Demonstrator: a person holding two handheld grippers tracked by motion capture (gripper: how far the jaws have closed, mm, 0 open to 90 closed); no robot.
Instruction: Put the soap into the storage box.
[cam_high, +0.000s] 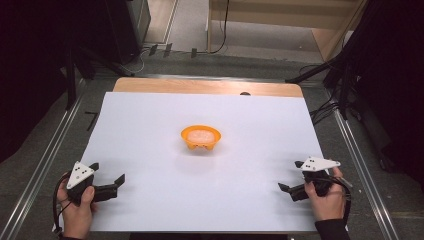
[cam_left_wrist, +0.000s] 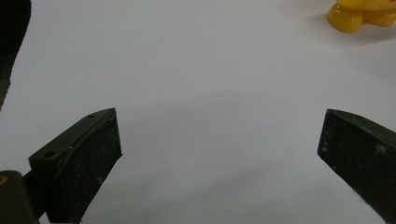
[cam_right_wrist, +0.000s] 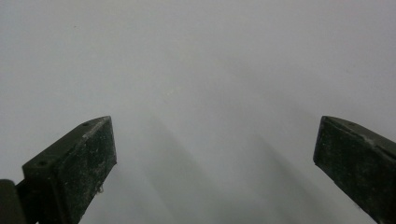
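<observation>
An orange bowl on small feet, with something pale pink inside, stands in the middle of the white sheet. Its yellow-orange base pokes into the top right corner of the left gripper view. At the near left, a hand holds my left gripper low over the sheet. Its jaws are wide apart, and between them the left gripper has only bare sheet. At the near right, the other hand holds my right gripper, angled left. The right gripper is also open over bare white sheet, well short of the bowl.
The sheet covers most of a wooden table, whose far edge stays bare. Metal rails run along both sides. Black stands and cables lie on the floor to the right and behind.
</observation>
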